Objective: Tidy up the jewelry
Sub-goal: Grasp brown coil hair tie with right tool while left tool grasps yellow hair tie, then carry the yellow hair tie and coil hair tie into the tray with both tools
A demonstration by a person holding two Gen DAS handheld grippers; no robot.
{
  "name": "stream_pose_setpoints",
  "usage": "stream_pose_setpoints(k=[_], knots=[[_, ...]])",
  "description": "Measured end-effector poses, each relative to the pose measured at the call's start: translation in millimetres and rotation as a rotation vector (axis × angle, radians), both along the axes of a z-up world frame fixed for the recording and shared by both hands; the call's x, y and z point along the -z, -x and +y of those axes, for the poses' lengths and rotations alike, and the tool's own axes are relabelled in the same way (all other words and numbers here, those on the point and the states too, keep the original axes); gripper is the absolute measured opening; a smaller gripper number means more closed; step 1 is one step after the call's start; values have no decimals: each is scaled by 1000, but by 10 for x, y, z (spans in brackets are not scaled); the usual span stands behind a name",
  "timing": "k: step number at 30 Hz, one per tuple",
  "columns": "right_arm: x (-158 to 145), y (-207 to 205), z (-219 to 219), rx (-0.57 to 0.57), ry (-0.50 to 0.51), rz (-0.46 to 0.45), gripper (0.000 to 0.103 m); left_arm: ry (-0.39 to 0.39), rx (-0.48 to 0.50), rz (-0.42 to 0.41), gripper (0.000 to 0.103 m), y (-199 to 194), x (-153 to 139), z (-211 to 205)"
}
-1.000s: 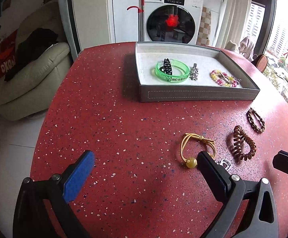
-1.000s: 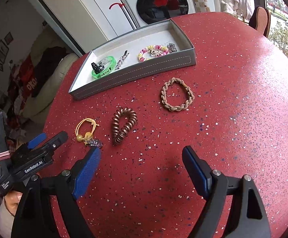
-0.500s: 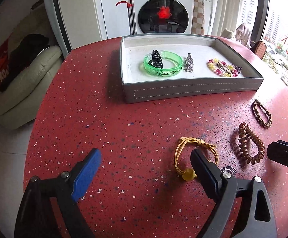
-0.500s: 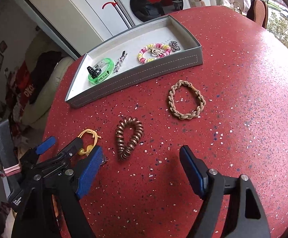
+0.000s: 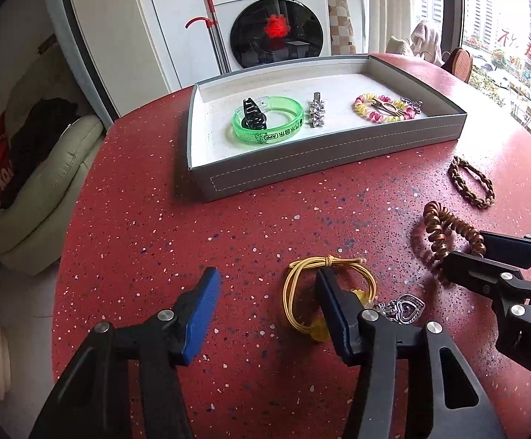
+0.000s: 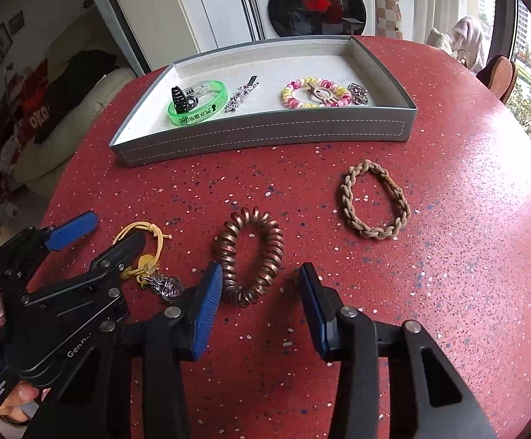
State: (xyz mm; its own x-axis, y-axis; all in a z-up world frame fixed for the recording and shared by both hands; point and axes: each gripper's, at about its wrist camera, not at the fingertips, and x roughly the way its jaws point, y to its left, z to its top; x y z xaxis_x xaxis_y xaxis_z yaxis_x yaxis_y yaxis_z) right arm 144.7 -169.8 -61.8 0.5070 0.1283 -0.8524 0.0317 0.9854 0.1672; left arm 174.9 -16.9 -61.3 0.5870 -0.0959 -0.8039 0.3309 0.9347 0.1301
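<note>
A grey tray at the back of the red table holds a green bangle, a silver clip and a pink-yellow coil band. On the table lie a yellow hair tie with a bead, a silver heart charm, a copper spiral hair tie and a braided tan band. My left gripper is open, its right finger over the yellow tie. My right gripper is open just before the copper spiral tie.
The red speckled table is round, with its edge dropping to the floor at left. A cream sofa stands left, a washing machine behind the tray, and a window at right.
Both grippers moved forward and lower toward the table. The left one closed in on the yellow tie, the right one on the copper spiral tie. Both stayed open.
</note>
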Motion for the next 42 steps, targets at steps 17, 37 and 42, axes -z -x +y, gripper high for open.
stream_pose_setpoints(k=[17, 37, 42], knots=[[-108, 98, -244, 26, -89, -50, 11, 135, 2, 25, 22, 49, -130, 159], [-459, 223, -376, 4, -118, -141, 11, 211, -23, -28, 22, 118, -470, 315], [-512, 208, -377, 0, -121, -155, 11, 218, -25, -35, 22, 106, -513, 341]])
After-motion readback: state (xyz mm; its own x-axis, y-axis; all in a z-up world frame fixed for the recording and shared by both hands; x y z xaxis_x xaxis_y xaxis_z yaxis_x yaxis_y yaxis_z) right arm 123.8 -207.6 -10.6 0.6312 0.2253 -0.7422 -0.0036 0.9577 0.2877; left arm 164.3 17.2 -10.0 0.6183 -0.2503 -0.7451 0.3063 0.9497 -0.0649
